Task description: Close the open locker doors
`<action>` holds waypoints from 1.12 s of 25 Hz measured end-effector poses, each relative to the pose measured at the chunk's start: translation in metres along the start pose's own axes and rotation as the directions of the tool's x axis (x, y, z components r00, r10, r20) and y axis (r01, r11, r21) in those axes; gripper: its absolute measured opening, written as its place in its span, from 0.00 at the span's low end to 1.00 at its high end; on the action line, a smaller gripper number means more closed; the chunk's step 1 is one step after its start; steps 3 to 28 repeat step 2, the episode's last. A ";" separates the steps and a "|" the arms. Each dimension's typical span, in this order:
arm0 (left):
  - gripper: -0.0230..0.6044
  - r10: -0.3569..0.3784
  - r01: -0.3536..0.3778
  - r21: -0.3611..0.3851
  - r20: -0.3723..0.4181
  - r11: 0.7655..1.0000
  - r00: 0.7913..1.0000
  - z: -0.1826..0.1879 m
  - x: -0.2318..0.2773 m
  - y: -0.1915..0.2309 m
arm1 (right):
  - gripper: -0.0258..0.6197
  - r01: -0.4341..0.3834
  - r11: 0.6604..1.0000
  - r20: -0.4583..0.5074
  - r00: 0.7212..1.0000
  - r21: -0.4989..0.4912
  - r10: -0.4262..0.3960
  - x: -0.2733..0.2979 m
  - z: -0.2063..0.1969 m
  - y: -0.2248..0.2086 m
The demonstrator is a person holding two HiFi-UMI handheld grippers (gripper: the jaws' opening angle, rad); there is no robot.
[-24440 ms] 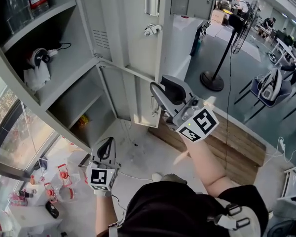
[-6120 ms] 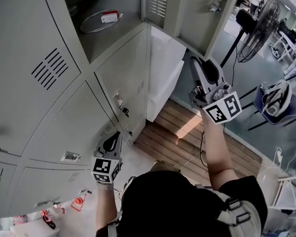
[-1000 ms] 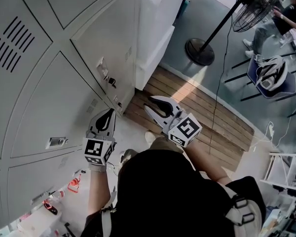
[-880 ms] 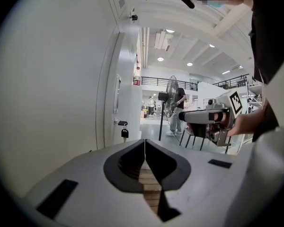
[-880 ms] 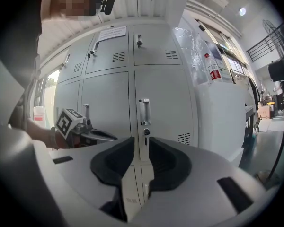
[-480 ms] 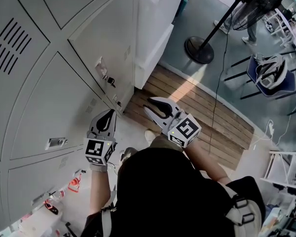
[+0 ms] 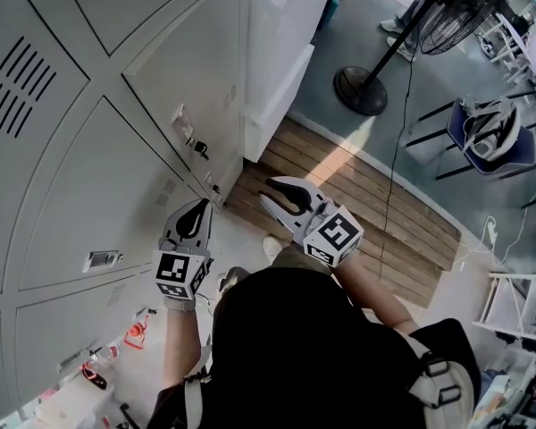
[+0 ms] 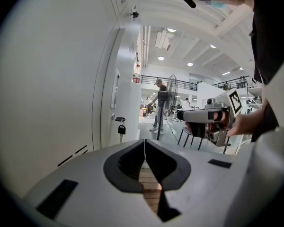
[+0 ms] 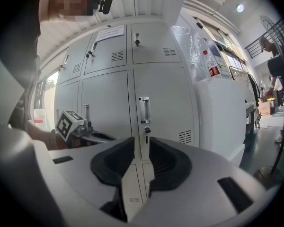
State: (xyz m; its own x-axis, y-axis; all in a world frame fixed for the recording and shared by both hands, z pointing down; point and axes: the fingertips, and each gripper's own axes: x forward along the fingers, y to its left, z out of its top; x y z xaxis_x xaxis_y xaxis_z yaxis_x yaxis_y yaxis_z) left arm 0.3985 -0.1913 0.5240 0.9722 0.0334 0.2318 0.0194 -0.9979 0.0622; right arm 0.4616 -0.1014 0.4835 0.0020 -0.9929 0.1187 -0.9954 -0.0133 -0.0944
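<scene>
The locker doors [image 7: 116,177], seemingly all closed, fill the frame's left, nearer the left gripper [image 7: 197,207], jaws together, than the right gripper [image 7: 267,193], jaws slightly apart and empty.

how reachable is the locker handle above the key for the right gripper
Probably yes: the right gripper points toward the handle, its jaws slightly apart and empty, and nothing stands in between.

Grey floor [image 7: 357,25], wooden slatted platform [image 7: 366,213] lying on it, round fan base [image 7: 361,91] standing just beyond

Locker doors [image 7: 116,186] now shut, right claw [image 7: 270,192] lowered
</scene>
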 end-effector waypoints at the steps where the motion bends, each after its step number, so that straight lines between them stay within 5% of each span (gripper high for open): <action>1: 0.05 -0.002 0.002 -0.001 -0.004 1.000 1.000 -0.001 0.000 -0.001 | 0.18 0.000 1.000 0.000 1.000 0.001 0.000 0.000 0.000 0.000; 28: 0.05 -0.003 0.003 -0.002 -0.009 1.000 1.000 -0.002 0.000 -0.002 | 0.18 0.001 1.000 -0.001 1.000 0.002 -0.001 -0.001 0.000 0.000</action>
